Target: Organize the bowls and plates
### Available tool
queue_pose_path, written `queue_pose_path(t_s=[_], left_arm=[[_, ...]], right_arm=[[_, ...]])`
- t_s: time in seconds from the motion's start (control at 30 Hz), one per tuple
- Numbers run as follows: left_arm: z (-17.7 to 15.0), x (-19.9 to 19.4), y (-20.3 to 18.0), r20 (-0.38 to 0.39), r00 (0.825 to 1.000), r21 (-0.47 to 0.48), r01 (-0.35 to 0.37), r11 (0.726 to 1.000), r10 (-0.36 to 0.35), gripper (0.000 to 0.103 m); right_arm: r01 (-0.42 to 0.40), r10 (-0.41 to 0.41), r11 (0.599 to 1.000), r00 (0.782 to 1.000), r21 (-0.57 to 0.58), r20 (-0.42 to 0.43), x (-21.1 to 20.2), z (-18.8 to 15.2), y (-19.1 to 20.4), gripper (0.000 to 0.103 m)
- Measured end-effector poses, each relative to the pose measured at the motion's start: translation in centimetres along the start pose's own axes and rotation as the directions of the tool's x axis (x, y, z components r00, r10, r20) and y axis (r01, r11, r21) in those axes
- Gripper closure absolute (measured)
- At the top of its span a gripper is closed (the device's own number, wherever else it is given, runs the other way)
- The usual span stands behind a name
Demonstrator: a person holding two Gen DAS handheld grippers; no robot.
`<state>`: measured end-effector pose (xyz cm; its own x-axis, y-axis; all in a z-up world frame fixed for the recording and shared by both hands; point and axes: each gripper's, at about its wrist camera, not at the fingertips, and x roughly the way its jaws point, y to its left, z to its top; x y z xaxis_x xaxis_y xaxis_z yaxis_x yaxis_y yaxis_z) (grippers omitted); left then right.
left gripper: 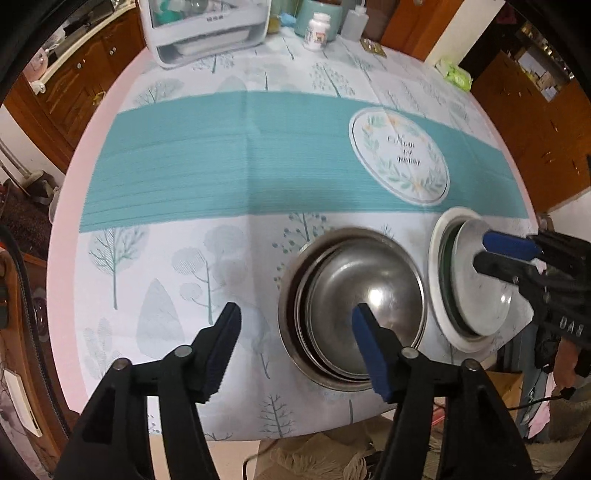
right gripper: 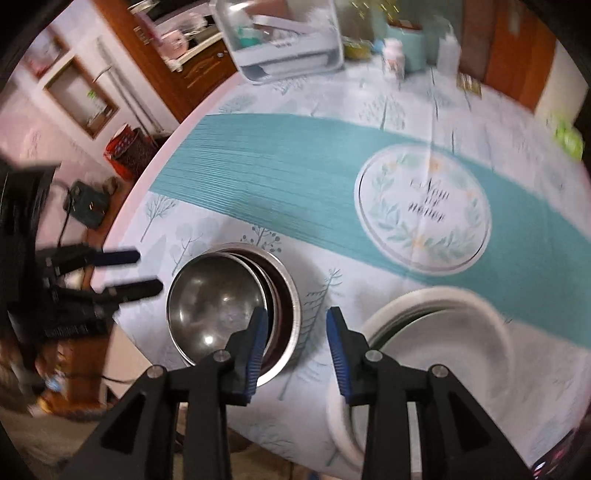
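Note:
Several nested steel bowls (left gripper: 354, 295) (right gripper: 214, 295) sit near the table's front edge. To their right is a stack of pale plates (left gripper: 476, 295) (right gripper: 443, 332), the top one lying off-centre in a white rimmed plate (left gripper: 437, 258). My left gripper (left gripper: 295, 317) (right gripper: 146, 271) is open above the bowls' left rim, one finger over the bowls and the other over the cloth, holding nothing. My right gripper (right gripper: 297, 314) (left gripper: 484, 251) is open and holds nothing. In its own view it hangs over the gap between bowls and plates. In the left wrist view its fingers lie over the top plate.
A tree-patterned tablecloth with a teal band (left gripper: 221, 155) and a round printed emblem (left gripper: 399, 155) covers the round table. At the back stand a white dish rack (left gripper: 207, 29), a pill bottle (left gripper: 317, 31), a squeeze bottle (left gripper: 352, 22) and a green pack (left gripper: 458, 75). The table edge runs just below the bowls.

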<state>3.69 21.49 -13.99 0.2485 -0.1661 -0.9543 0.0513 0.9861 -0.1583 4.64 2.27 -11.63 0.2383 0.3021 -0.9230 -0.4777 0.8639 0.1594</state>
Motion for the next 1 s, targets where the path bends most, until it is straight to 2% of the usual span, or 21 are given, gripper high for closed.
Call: queue_pose_path(t_s=[0.1, 0.23, 0.4, 0.6, 0.77, 1.0], left_arm=[[0.2, -1.2, 0.0, 0.035, 0.999, 0.02, 0.008, 1.0, -0.008, 0.033], [0.2, -1.1, -0.4, 0.042, 0.998, 0.043, 0.041, 0.998, -0.043, 0.032], [0.0, 0.4, -0.9, 0.0, 0.997, 0.054, 0.072, 0.996, -0.072, 0.031], [0.2, 2.4, -1.3, -0.034, 0.997, 0.065, 0.075, 0.995, -0.073, 0.031], [0.4, 4.2, -1.1, -0.064, 0.995, 0.048, 0.08, 0.996, -0.077, 0.031], [0.2, 6.5, -0.7, -0.111, 0.99, 0.028, 0.092, 0.995, -0.089, 0.031]], right_arm=[[-0.004, 0.004, 1.0, 1.0, -0.03, 0.022, -1.1, -0.5, 0.7, 0.059], [-0.035, 0.034, 0.999, 0.999, 0.008, 0.038, -1.3, -1.4, 1.4, 0.058], [-0.088, 0.084, 0.991, 0.995, 0.099, 0.045, -0.1, -2.8, 1.8, 0.058], [-0.085, 0.081, 0.983, 0.996, 0.162, 0.031, 1.5, -3.8, 1.2, 0.058], [-0.09, 0.085, 0.976, 0.996, 0.196, 0.033, 2.6, -3.9, 0.5, 0.058], [-0.116, 0.121, 0.966, 0.993, 0.23, -0.011, 4.9, -3.3, 0.4, 0.058]])
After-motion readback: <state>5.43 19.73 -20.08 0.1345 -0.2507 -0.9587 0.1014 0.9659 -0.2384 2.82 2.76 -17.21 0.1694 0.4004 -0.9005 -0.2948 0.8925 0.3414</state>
